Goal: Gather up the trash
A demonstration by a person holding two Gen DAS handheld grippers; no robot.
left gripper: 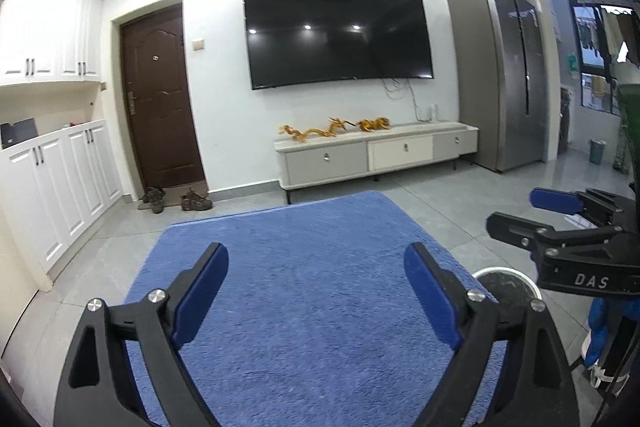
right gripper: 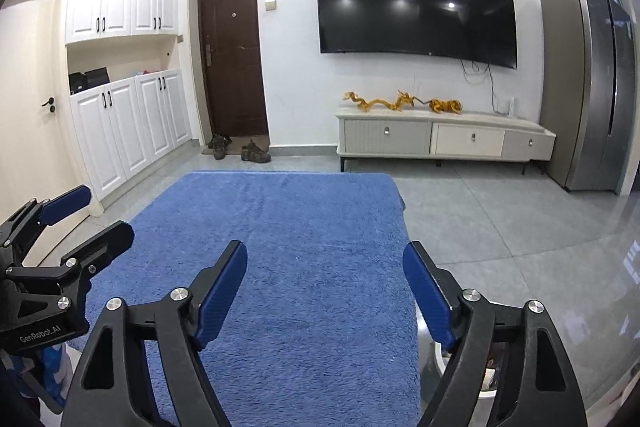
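Note:
My left gripper (left gripper: 316,263) is open and empty above a blue fuzzy cloth surface (left gripper: 304,267). My right gripper (right gripper: 325,263) is open and empty above the same blue surface (right gripper: 304,227). A white round trash bin (left gripper: 506,281) with a dark liner stands at the right edge of the surface; in the right wrist view the bin (right gripper: 486,387) shows behind my right finger, with some scraps inside. The right gripper also shows in the left wrist view (left gripper: 520,215), and the left gripper in the right wrist view (right gripper: 96,215). No loose trash shows on the blue surface.
A TV cabinet (right gripper: 440,139) with golden dragon figures (right gripper: 400,103) stands under a wall TV (right gripper: 416,3). A grey fridge (right gripper: 592,87) is at right, a brown door (right gripper: 234,55) with shoes (right gripper: 252,153) and white cabinets (right gripper: 132,119) at left. The floor is grey tile (right gripper: 500,227).

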